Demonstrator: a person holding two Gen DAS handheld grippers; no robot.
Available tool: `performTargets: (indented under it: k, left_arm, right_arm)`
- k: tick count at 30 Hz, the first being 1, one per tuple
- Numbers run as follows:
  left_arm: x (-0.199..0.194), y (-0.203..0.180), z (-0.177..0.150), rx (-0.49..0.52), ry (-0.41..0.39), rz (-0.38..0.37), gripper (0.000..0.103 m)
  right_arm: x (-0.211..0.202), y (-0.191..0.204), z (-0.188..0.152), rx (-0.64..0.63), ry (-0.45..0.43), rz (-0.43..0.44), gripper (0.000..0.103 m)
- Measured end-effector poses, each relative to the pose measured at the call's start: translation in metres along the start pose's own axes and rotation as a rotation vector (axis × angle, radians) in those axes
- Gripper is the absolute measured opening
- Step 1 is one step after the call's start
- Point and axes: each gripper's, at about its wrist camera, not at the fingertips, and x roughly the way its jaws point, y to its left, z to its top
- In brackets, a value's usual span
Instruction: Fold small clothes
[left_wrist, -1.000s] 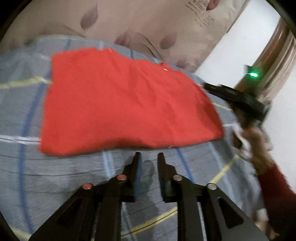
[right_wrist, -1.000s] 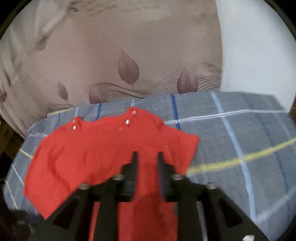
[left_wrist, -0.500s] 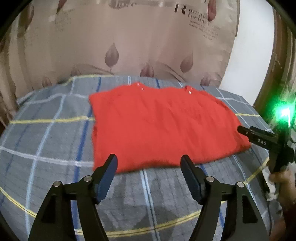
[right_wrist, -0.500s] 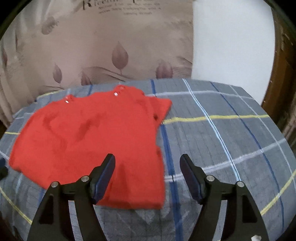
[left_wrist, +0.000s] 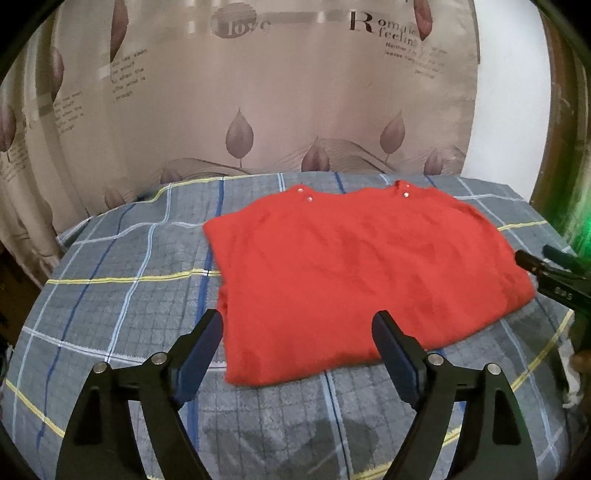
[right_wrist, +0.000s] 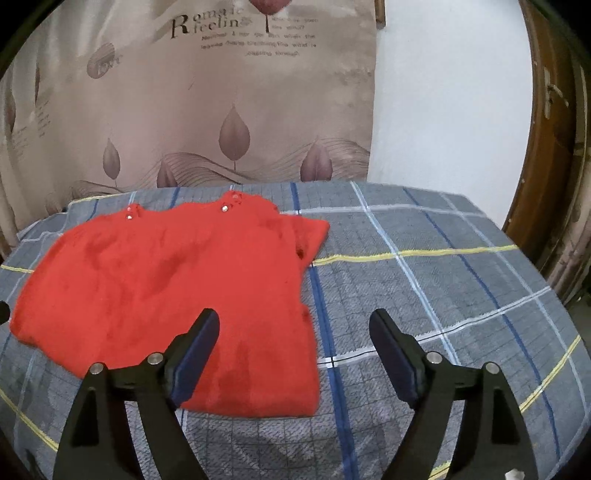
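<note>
A small red top lies flat on the plaid bed cover, neckline with small shiny buttons toward the far side. It also shows in the right wrist view, its short sleeve spread to the right. My left gripper is open and empty, raised above the garment's near hem. My right gripper is open and empty, above the garment's near right corner. The right gripper's black fingers show at the right edge of the left wrist view, beside the garment's side.
A beige curtain with leaf prints and lettering hangs behind the bed. A white wall and a brown wooden door frame stand at the right. The bed cover's right half lies bare.
Both grippers went from shut to open and pulled back and up from the garment. The right gripper let go of the red cloth, which now lies flat.
</note>
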Motion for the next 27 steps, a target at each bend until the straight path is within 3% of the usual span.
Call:
performTargets:
  k: [7, 8, 11, 13, 15, 17, 21, 27]
  left_arm:
    - [0.013, 0.009, 0.008, 0.027, 0.003, 0.007, 0.085]
    - [0.015, 0.015, 0.011, 0.023, 0.005, -0.025, 0.085]
    - [0.031, 0.048, 0.022, -0.075, 0.060, -0.227, 0.085]
    - [0.052, 0.083, 0.029, -0.198, 0.108, -0.348, 0.085]
    - [0.072, 0.108, 0.031, -0.286, 0.134, -0.419, 0.083]
    - [0.090, 0.125, 0.033, -0.336, 0.162, -0.454, 0.077]
    - [0.129, 0.144, 0.036, -0.421, 0.234, -0.560, 0.076]
    - [0.161, 0.142, 0.054, -0.442, 0.252, -0.677, 0.076]
  right_arm:
    - [-0.003, 0.006, 0.000, -0.032, -0.010, -0.020, 0.094]
    - [-0.003, 0.008, 0.000, -0.039, -0.013, -0.016, 0.094]
    - [-0.001, 0.010, 0.000, -0.049, -0.005, -0.014, 0.094]
    - [0.000, 0.010, 0.001, -0.052, 0.005, -0.011, 0.094]
    - [0.000, 0.009, 0.001, -0.048, 0.007, -0.009, 0.095]
    - [-0.001, 0.008, 0.000, -0.041, 0.000, -0.006, 0.096]
    - [-0.001, 0.007, 0.001, -0.036, 0.002, 0.000, 0.098]
    - [0.001, 0.010, 0.000, -0.046, 0.012, -0.009, 0.100]
